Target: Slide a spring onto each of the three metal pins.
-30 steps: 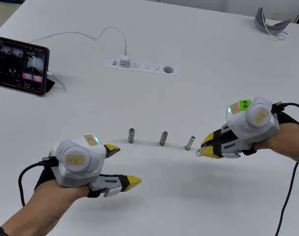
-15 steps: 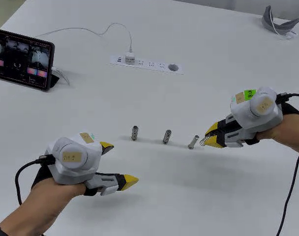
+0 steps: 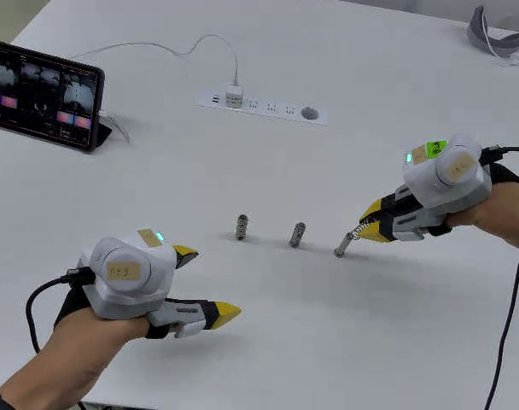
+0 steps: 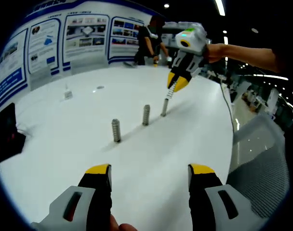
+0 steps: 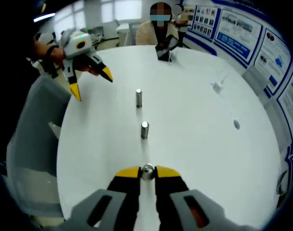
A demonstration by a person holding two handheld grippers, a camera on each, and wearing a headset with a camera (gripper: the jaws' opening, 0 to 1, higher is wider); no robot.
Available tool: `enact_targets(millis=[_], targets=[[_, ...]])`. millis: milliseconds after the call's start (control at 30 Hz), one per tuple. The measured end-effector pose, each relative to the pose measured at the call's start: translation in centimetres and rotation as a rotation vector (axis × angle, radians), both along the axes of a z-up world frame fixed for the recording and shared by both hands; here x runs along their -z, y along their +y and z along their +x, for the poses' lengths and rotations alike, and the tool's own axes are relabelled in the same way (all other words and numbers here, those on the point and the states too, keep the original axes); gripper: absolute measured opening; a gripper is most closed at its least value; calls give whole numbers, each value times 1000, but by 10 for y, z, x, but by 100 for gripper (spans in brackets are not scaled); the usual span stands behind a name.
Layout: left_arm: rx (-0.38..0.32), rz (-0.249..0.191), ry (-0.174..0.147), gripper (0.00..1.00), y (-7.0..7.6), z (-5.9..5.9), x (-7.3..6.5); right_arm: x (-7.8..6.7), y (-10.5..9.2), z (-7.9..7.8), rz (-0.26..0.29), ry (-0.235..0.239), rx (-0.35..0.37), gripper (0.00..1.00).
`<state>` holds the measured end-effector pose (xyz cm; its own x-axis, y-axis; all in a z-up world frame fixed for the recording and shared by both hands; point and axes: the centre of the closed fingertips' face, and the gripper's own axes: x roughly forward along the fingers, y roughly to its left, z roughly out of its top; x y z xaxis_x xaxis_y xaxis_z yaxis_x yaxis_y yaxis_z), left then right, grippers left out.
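Right gripper [image 3: 368,229] clamped on spring [image 3: 357,231], its free end at top of bare pin [image 3: 341,248]; two sprung pins [image 3: 297,234] beside that pin; left gripper [image 3: 210,282] well apart from it, jaws wide, empty.

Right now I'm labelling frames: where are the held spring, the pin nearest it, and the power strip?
spring [image 3: 355,231]: head view, middle of its coils.
pin nearest it [image 3: 340,250]: head view, lower shaft.
power strip [image 3: 264,108]: head view, middle of its top face.

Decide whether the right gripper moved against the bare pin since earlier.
Yes: in the head view the right gripper rose from beside the foot of the bare pin to its top.
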<state>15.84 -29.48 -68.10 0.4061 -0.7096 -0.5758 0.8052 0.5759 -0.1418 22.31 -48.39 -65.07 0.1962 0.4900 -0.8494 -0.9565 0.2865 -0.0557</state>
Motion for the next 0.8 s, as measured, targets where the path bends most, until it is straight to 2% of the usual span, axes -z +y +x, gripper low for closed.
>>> enact_targets(millis=[367,800], targets=[[-6,-3,1,65,2,1,-1,16,1,3,-6,29,5,13],[-13,-4,3,64,4,1,-2,20,6,5,-5,35,-3,13]])
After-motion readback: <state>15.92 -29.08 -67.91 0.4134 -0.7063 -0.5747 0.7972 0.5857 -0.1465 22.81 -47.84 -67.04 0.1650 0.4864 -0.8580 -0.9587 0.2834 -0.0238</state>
